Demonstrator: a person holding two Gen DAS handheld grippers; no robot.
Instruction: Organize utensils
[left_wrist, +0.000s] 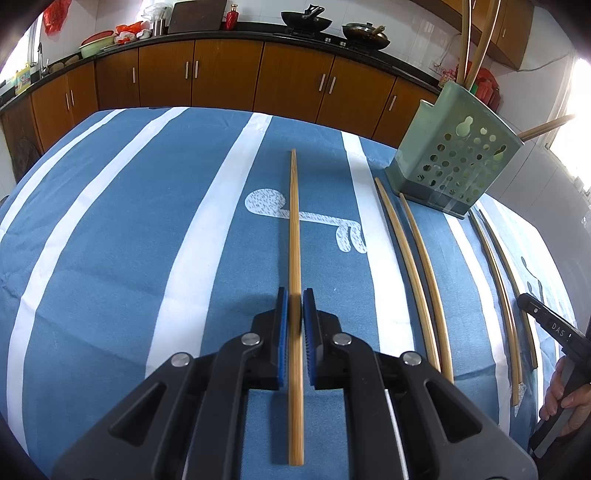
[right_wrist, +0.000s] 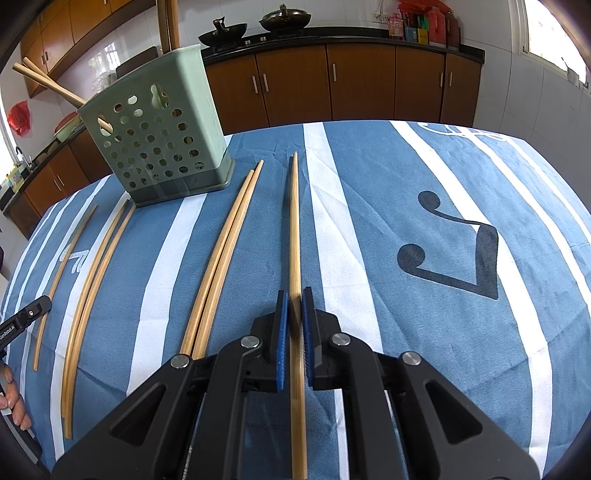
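My left claw (left_wrist: 294, 295) is clamped on a single bamboo chopstick (left_wrist: 294, 229), blue pads tight against its sides, shaft running straight ahead over the blue-and-white striped cloth (left_wrist: 129, 240); my right claw (right_wrist: 294, 293) is likewise closed on its own chopstick (right_wrist: 294, 221). Between the two claws, two loose pairs (right_wrist: 221, 258) (right_wrist: 92, 280) lie flat on the cloth, roughly parallel, apart from each other. Farther off stands the green perforated holder (right_wrist: 159, 136) at the cloth's far side, chopsticks already sticking up from it, with brown cabinets (left_wrist: 229, 74) behind.
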